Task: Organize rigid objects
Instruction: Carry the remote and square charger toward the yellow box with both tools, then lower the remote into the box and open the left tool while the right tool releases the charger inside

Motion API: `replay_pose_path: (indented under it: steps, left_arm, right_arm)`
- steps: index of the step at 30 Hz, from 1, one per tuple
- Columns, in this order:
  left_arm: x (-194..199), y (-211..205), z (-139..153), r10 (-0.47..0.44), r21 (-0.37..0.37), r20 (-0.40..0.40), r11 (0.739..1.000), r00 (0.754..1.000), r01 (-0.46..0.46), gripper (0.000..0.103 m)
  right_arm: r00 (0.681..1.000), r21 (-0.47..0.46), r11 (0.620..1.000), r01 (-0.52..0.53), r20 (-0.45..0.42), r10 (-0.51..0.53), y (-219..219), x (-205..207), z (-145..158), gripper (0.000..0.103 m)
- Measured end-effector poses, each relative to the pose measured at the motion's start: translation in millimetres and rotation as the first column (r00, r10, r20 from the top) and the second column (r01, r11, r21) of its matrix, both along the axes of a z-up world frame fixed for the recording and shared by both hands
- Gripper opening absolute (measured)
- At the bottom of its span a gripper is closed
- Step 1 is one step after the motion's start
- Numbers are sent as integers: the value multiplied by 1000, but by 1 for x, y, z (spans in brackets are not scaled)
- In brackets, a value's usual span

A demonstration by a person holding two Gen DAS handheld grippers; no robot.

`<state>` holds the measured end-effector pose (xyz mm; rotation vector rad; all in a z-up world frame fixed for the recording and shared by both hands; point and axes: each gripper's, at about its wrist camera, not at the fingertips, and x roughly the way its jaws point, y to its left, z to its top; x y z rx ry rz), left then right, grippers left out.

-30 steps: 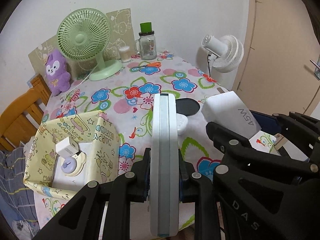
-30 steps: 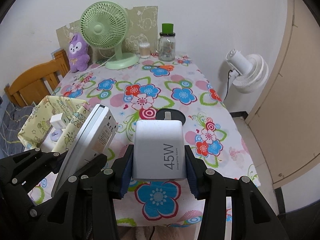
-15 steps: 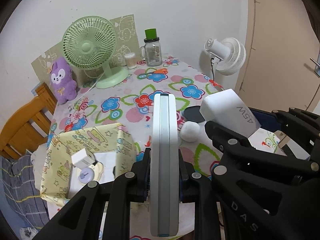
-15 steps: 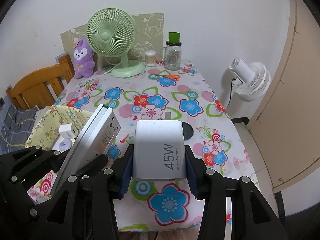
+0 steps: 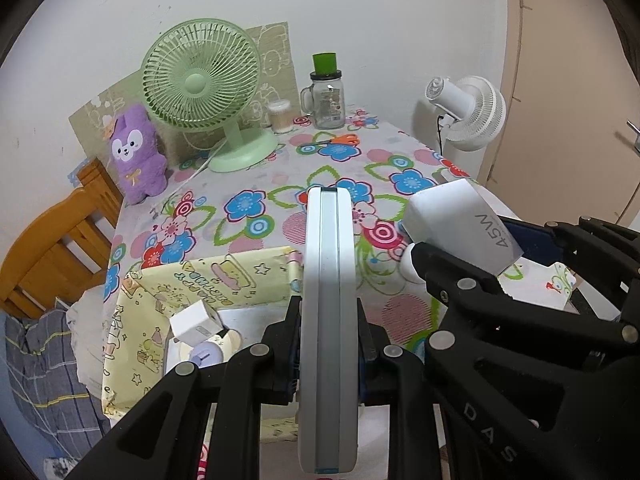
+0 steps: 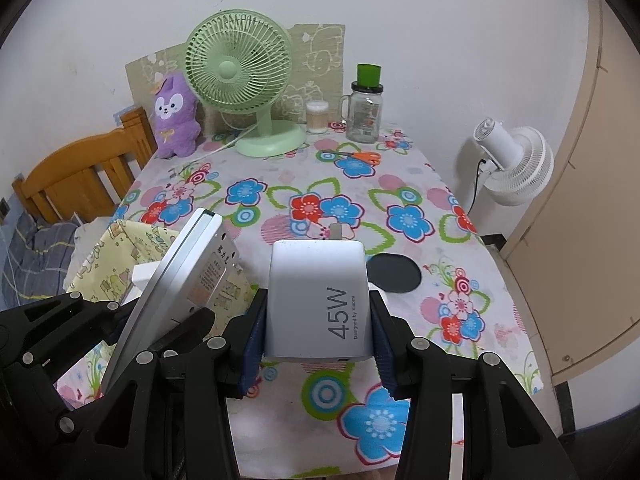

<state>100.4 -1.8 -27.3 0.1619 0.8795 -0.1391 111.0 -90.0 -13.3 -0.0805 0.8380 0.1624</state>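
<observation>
My left gripper (image 5: 328, 344) is shut on a flat white power bank (image 5: 329, 320), held on edge; the same power bank (image 6: 176, 292) shows tilted at the left of the right wrist view. My right gripper (image 6: 318, 332) is shut on a white 45W charger (image 6: 318, 304), which also appears at the right of the left wrist view as the charger (image 5: 460, 220). Below and left of the power bank sits a yellow cartoon-print box (image 5: 200, 284) holding a small white cube adapter (image 5: 196, 322) and a round lilac item (image 5: 206, 356). Both grippers hover above the table's near edge.
The flowered tablecloth (image 6: 312, 184) carries a green desk fan (image 6: 240, 68), a purple plush (image 6: 176, 116), a glass jar with green lid (image 6: 364, 108), a small cotton-swab pot (image 6: 317, 117), orange scissors (image 6: 360, 157) and a black round pad (image 6: 394, 274). A white fan (image 6: 516, 164) stands right; a wooden chair (image 6: 76, 176) left.
Both grippers have drawn back and risen a little with their loads, so the table looks farther and the yellow box has slid toward the middle under the power bank. Grips unchanged.
</observation>
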Motion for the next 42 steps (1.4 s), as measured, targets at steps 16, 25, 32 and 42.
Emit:
replay_pose_path:
  steps: [16, 25, 32, 42]
  left_arm:
    - [19, 50, -11, 1, 19, -31, 1000, 1000, 0, 20]
    - [27, 72, -28, 17, 0, -61, 1000, 998, -17, 20]
    - [33, 93, -39, 42, -7, -80, 999, 996, -43, 20]
    - [41, 120, -57, 80, -16, -121, 996, 989, -83, 20]
  right_arm:
    - [999, 0, 1000, -4, -33, 4, 53, 22, -9, 50]
    - [998, -2, 1000, -6, -62, 6, 76, 33, -27, 50]
    - [996, -15, 999, -37, -78, 36, 95, 38, -34, 50]
    - [994, -47, 996, -76, -88, 72, 123, 46, -49, 50]
